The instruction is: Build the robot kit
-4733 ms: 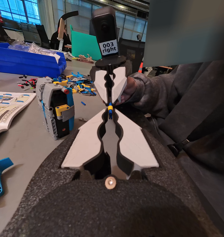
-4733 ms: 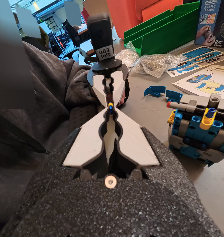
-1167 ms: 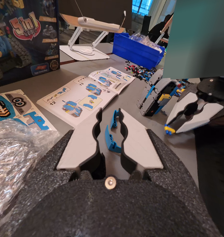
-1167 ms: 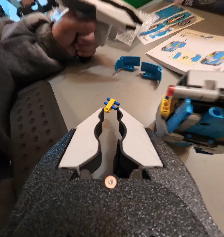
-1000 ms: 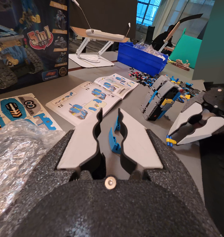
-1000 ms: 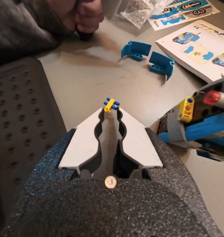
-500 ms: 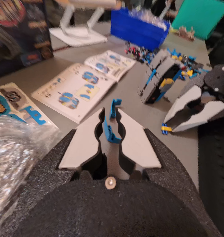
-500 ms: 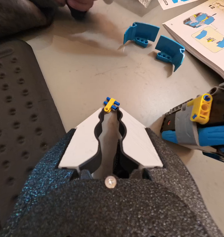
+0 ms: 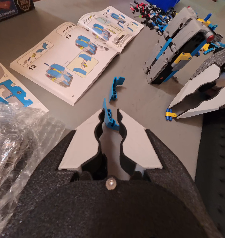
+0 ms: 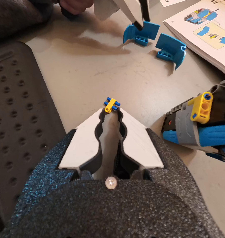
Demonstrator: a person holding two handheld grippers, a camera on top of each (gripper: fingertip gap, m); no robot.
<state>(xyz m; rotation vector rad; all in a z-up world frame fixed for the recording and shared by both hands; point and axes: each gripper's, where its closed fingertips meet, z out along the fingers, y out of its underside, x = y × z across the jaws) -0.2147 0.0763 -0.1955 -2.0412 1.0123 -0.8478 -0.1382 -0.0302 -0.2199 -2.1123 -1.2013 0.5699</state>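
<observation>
Since half a second ago our left claw (image 9: pixel 110 111) has dropped closer to the desk (image 9: pixel 141 128), and its parted tips now straddle the nearer blue curved panel (image 9: pixel 110 119), not yet clenched on it. We count two such panels; the second blue panel (image 9: pixel 115 88) lies just beyond, at centre frame. Our right claw (image 10: pixel 110 110) is clenched on one small yellow connector (image 10: pixel 110 105) carrying two blue pins, held low over the desk; in the left wrist view it shows at the right edge. One partly built grey, black and blue model (image 9: pixel 176 51) stands at upper right, one open instruction booklet (image 9: pixel 75 51) at upper left, one crumpled plastic bag (image 9: pixel 16 135) at the left.
</observation>
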